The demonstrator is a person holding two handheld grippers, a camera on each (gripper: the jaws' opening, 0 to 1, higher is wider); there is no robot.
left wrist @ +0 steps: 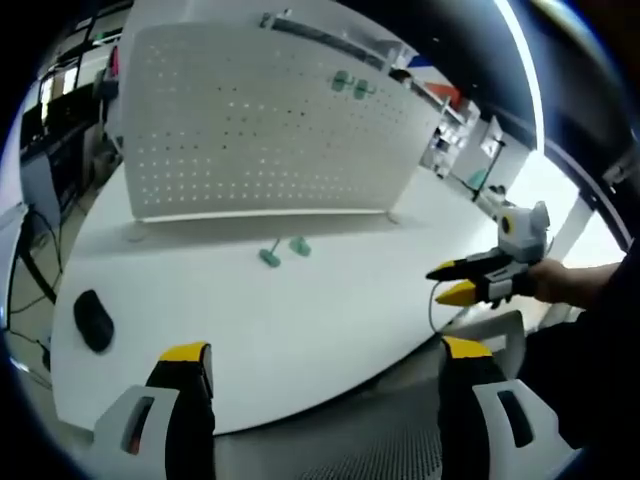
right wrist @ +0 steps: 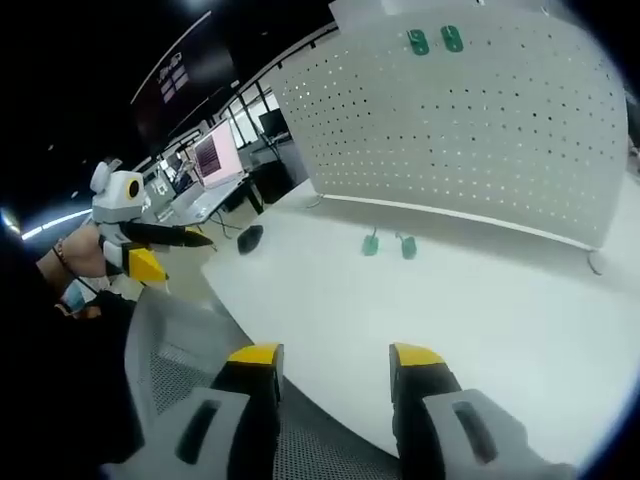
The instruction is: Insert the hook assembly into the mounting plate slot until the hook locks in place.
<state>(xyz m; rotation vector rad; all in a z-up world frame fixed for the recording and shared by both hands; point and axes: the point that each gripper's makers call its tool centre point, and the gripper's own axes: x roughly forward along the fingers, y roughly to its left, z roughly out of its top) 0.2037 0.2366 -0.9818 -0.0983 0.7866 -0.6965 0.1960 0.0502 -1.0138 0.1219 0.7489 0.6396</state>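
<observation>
White table [left wrist: 300, 330] [right wrist: 480, 310]: fills the middle of both views, surface bare apart from small items.

White pegboard panel [left wrist: 260, 120] [right wrist: 460, 130]: stands upright at the far edge of the table, upper centre of the left gripper view, upper right of the right gripper view.

Left gripper [left wrist: 325, 365] [right wrist: 165, 252]: yellow-tipped jaws rise from the bottom of its own view, spread well apart, nothing between them; seen again at the left of the right gripper view, held in a hand [right wrist: 75, 255].

Right gripper [right wrist: 335, 362] [left wrist: 450, 282]: jaws at the bottom of its own view, parted and empty; appears at right of the left gripper view, over the table edge.

Black oval object [left wrist: 93, 320] [right wrist: 250, 238]: lies on the table, lower left of the left gripper view.

Two green hooks on the table [left wrist: 283, 252] [right wrist: 388, 245]: lie side by side in front of the panel, centre frame, well apart from both grippers.

Two green hooks on the panel [left wrist: 352, 85] [right wrist: 434, 41]: mounted near its upper edge, close together.
</observation>
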